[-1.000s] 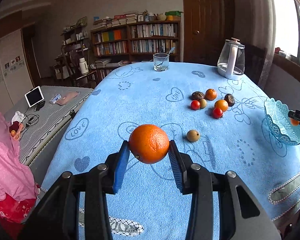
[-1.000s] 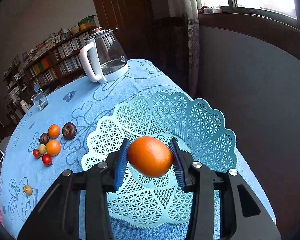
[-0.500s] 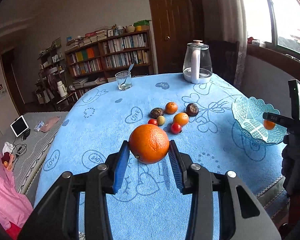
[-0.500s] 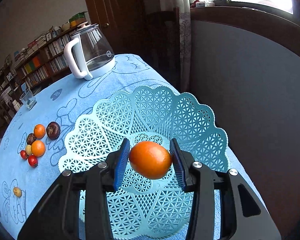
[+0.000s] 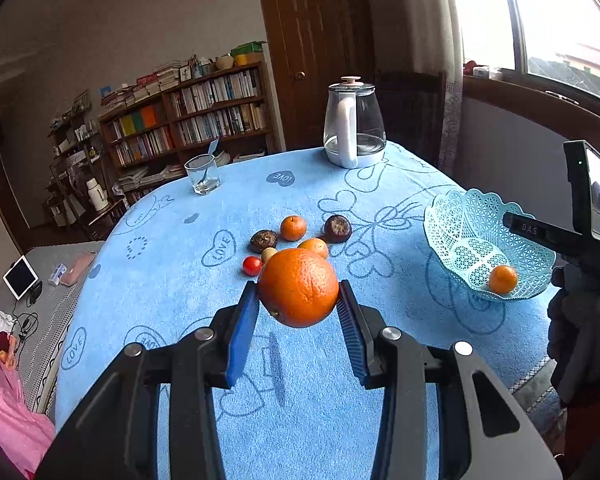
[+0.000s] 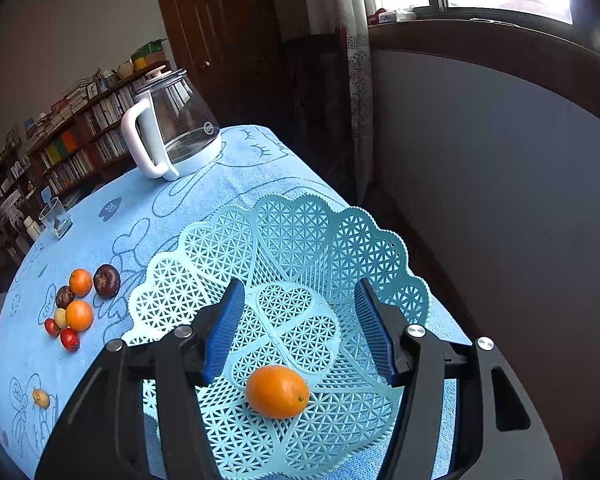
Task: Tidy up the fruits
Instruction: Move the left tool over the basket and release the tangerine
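Note:
My left gripper is shut on a large orange, held above the blue tablecloth. To its right stands a pale blue lattice basket with a small orange inside. In the right wrist view my right gripper hangs over the basket, its jaws opening; the small orange lies loose on the basket floor below them. A cluster of several small fruits sits mid-table: oranges, dark round fruits, red tomatoes.
A glass kettle with a white handle stands at the table's far edge, a drinking glass to its left. One small yellowish fruit lies apart from the cluster. A gloved hand holds the right gripper's body. Bookshelves stand behind.
My right gripper's jaws have spread and let go of the small orange, which now lies in the basket. My left gripper carried the large orange rightward, toward the basket.

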The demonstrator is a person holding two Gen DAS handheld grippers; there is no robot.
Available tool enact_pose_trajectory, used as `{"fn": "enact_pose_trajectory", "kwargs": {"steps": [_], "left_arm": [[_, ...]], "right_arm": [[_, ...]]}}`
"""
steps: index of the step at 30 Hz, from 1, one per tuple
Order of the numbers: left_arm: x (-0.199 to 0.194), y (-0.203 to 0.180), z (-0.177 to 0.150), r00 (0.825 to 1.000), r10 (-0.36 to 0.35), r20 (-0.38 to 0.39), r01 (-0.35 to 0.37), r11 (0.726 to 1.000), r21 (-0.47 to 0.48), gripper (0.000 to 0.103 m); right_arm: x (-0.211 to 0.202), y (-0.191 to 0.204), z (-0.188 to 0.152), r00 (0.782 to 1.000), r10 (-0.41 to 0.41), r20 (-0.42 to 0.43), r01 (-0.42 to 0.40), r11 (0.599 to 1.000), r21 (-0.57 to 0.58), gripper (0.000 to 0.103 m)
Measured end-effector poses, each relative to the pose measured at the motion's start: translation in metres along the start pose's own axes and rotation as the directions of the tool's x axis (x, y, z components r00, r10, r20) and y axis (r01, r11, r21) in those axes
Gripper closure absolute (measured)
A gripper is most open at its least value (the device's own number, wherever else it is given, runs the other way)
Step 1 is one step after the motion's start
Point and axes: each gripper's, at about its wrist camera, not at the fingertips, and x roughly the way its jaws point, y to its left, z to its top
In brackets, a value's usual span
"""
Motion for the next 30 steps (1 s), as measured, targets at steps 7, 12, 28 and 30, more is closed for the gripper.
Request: {"fn": "enact_pose_trajectory", "kwargs": {"steps": [7, 12, 28, 30], "left_arm": [[0.016, -0.017, 0.015, 0.999, -0.044, -0.013, 0.044, 0.999, 0.018, 0.062], [0.027, -0.031, 0.025, 0.996, -0.086, -0.015, 0.086, 0.996, 0.023, 0.062], [0.061, -0.080, 0.049, 0.980, -0.194, -0.044, 0.196, 0.980, 0.033, 0.062], [0.067, -0.086, 0.049, 0.979, -0.197, -0.057, 0.199, 0.979, 0.031, 0.062]], "right_arm": [[-0.006, -0.005, 0.005, 1.000, 0.011, 0.012, -0.011, 1.000, 0.014, 0.044], [-0.011, -0.011, 0.010, 0.999, -0.001, 0.037, 0.000, 1.000, 0.021, 0.044], [-0.038, -0.021, 0.031, 0.990, -0.006, 0.143, 0.008, 1.000, -0.017, 0.044], [-0.041, -0.022, 0.031, 0.989, -0.002, 0.147, 0.005, 1.000, -0.020, 0.043]]}}
